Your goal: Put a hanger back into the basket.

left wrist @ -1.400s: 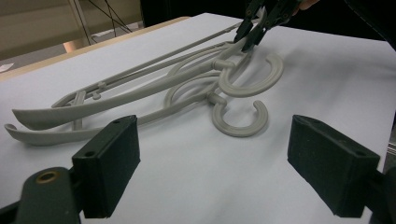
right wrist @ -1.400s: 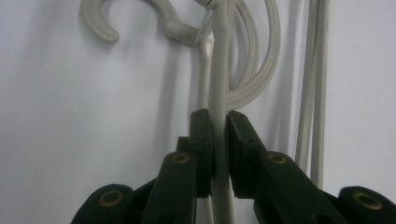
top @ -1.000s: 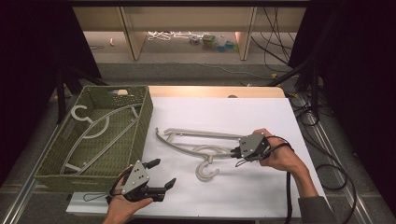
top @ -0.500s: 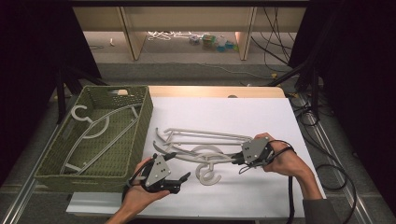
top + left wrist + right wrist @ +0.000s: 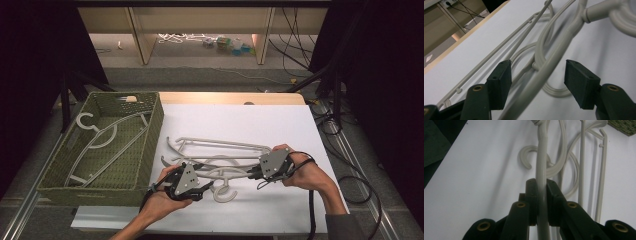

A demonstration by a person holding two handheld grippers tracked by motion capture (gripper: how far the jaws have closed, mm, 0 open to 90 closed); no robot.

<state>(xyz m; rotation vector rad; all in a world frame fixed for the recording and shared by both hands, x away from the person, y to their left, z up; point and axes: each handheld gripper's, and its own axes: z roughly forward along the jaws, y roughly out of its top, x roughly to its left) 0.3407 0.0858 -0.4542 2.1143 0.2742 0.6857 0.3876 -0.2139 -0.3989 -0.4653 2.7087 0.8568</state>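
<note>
- Right tool (image 5: 541,192) clamped on arm of top hanger (image 5: 235,172), lying on white worktop (image 5: 300,125) w/ other hangers.
- Left tool (image 5: 537,75) jaws closing round same hanger's other arm, not yet pinching.
- Green basket (image 5: 150,140) at left, one hanger inside.

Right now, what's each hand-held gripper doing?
Left hand-held gripper: open, jaws just closing around a hanger arm, not yet pressing.
Right hand-held gripper: shut on the same hanger.

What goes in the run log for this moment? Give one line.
right gripper: shut on hanger arm | left gripper: jaws just closing around other arm, pads not touching | basket: one hanger inside
</note>
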